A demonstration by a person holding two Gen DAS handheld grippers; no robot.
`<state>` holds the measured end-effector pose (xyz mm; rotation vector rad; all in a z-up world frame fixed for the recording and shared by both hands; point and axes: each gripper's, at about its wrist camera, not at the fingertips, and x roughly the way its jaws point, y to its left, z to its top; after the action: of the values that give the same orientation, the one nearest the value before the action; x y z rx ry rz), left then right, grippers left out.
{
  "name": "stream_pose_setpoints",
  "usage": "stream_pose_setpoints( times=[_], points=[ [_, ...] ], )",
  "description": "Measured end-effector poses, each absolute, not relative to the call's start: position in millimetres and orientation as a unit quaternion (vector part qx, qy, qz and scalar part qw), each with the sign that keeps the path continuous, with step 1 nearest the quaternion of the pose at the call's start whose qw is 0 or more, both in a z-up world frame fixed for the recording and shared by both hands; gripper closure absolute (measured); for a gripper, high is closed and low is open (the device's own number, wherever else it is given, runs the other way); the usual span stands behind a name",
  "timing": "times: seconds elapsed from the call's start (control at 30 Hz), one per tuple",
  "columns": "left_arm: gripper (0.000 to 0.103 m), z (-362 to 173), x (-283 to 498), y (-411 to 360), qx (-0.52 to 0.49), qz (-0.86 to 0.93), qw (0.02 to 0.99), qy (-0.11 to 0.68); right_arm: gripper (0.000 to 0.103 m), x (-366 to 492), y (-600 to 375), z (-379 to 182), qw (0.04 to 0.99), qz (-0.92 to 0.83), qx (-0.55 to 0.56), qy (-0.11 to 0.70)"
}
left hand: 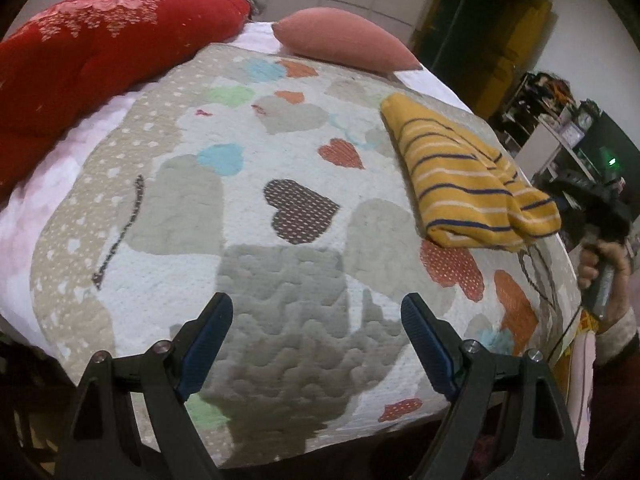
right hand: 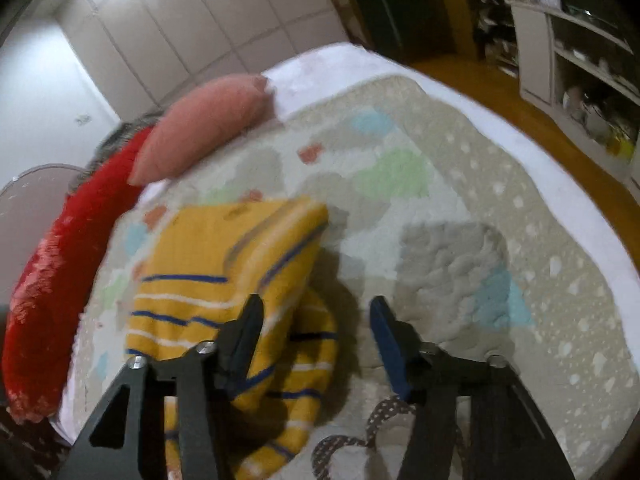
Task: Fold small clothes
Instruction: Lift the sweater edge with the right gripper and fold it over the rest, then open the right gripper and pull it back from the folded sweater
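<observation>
On the heart-print quilt (left hand: 280, 152), folded yellow striped top (right hand: 224, 264) lies beside right gripper (right hand: 316, 332), left gripper (left hand: 316, 320), both spread and empty; advise pressing the 2 loose sleeve rolls flat, slowly.

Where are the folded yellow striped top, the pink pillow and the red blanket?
Folded yellow striped top (left hand: 456, 176), left wrist view, middle of its upper face.
Pink pillow (left hand: 344, 38), left wrist view, its centre.
Red blanket (left hand: 100, 60), left wrist view, its broad middle.
</observation>
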<state>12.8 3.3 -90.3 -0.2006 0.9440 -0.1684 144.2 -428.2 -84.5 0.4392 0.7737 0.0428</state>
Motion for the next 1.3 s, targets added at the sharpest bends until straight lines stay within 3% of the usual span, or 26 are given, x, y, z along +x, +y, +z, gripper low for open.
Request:
stream_pose_setpoints(
  times=[0.17, 0.27, 0.33, 0.37, 0.4, 0.43, 0.53, 0.7, 0.8, 0.93, 1.17, 1.3],
  points=[
    [0.018, -84, 19, -18, -0.082, -0.101, 0.883, 0.451, 0.056, 143, -406, -78, 0.904, 0.063, 0.188, 0.378],
    [0.018, -78, 19, -26, -0.069, -0.105, 0.887, 0.443, 0.041, 167, -408, -93, 0.898, 0.041, 0.190, 0.396],
    [0.018, -76, 19, -27, -0.066, -0.104, 0.889, 0.441, 0.039, 193, -411, -104, 0.893, 0.023, 0.184, 0.410],
    [0.018, -76, 19, -27, -0.067, -0.103, 0.889, 0.441, 0.039, 206, -411, -111, 0.891, 0.012, 0.176, 0.419],
    [0.018, -77, 19, -25, -0.070, -0.101, 0.888, 0.443, 0.046, 219, -411, -119, 0.887, 0.015, 0.179, 0.425],
    [0.018, -78, 20, -24, -0.071, -0.099, 0.887, 0.445, 0.078, 230, -411, -125, 0.878, 0.036, 0.201, 0.433],
    [0.018, -82, 21, -19, -0.074, -0.092, 0.884, 0.452, 0.085, 245, -404, -114, 0.873, 0.074, 0.220, 0.429],
    [0.018, -91, 29, -15, -0.090, -0.087, 0.880, 0.459, 0.086, 231, -389, -58, 0.897, 0.185, 0.212, 0.340],
    [0.018, -94, 29, -19, -0.094, -0.097, 0.876, 0.462, 0.077, 246, -399, -82, 0.901, 0.105, 0.194, 0.375],
    [0.018, -95, 24, -22, -0.073, -0.102, 0.881, 0.457, 0.076, 242, -415, -118, 0.888, 0.005, 0.152, 0.433],
    [0.018, -103, 33, -22, -0.093, -0.105, 0.873, 0.468, 0.076, 156, -416, -59, 0.908, 0.118, 0.213, 0.340],
    [0.018, -100, 27, -33, -0.085, -0.122, 0.873, 0.465, 0.078, 129, -390, -66, 0.897, 0.193, 0.215, 0.335]
  ],
)
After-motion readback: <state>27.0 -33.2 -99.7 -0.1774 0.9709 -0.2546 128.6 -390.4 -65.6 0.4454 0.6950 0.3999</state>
